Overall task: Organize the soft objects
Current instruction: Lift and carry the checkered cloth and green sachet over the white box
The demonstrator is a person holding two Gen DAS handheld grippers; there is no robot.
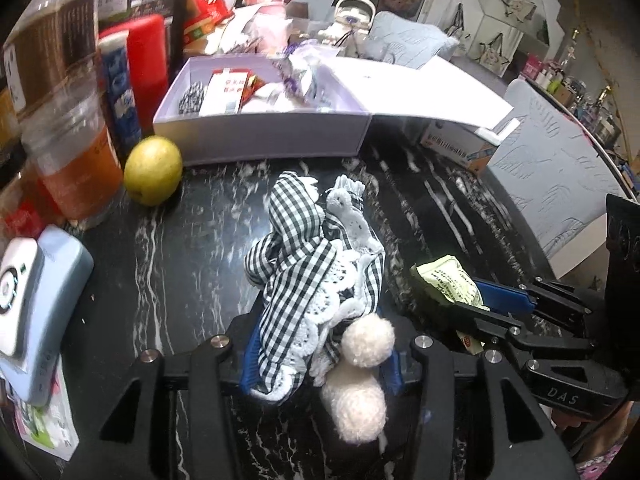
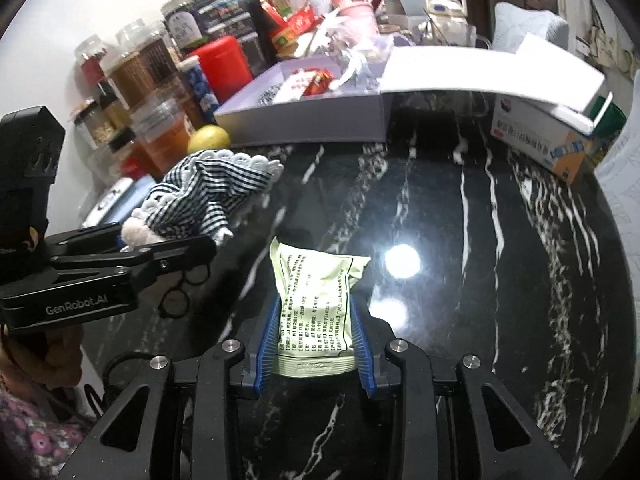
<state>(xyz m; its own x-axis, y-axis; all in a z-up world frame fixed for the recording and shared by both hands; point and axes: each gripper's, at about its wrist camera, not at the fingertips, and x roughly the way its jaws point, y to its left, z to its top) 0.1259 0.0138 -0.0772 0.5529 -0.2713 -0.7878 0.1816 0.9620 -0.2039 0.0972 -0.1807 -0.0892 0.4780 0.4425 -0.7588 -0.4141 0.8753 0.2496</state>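
Note:
My left gripper [image 1: 320, 364] is shut on a black-and-white checked cloth with lace trim and two cream pompoms [image 1: 308, 280], held just above the black marble table [image 1: 180, 240]. The cloth also shows in the right wrist view [image 2: 208, 196]. My right gripper [image 2: 316, 344] is shut on a pale green printed packet [image 2: 316, 304], also seen in the left wrist view [image 1: 448, 280]. An open lavender box [image 1: 260, 132] with packets and a checked item inside stands at the back; it shows in the right wrist view too [image 2: 304, 120].
A yellow fruit [image 1: 152, 170], jars [image 1: 68, 160] and a red container [image 1: 148, 60] crowd the left. A white device [image 1: 24, 300] lies at the near left. The box lid [image 1: 420, 88] rests on a carton [image 2: 552, 148]. A hair tie [image 2: 180, 292] lies on the table.

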